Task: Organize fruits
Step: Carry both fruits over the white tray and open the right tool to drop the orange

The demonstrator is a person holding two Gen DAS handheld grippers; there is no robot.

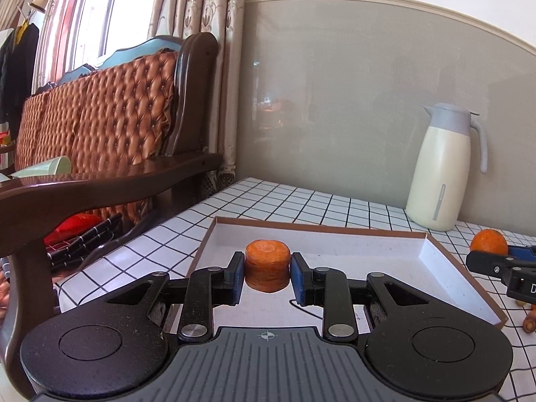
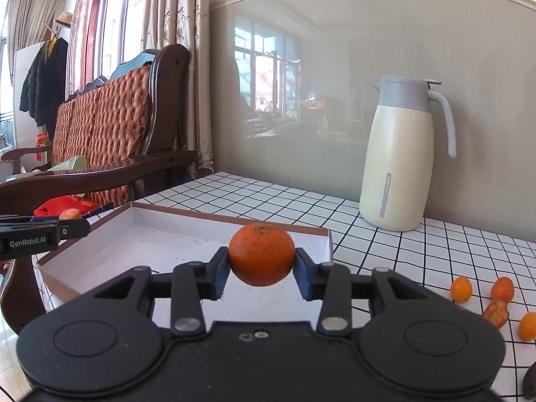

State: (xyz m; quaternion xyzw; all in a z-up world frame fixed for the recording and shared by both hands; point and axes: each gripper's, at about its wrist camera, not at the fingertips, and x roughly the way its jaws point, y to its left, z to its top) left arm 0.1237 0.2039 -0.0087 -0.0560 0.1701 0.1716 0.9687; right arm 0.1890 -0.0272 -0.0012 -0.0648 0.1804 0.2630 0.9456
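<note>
Now | I am holding carrot piece point(image 1: 267, 265) in closed left gripper point(image 1: 267, 276), upright, above tray point(image 1: 435, 261) | right gripper point(image 2: 262, 269) is clamping orange point(image 2: 261, 254) over tray's right edge | tray directly below both.

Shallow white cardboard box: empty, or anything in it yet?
Empty: the shallow white cardboard box shows only bare floor; both claws hold their pieces above it.
</note>
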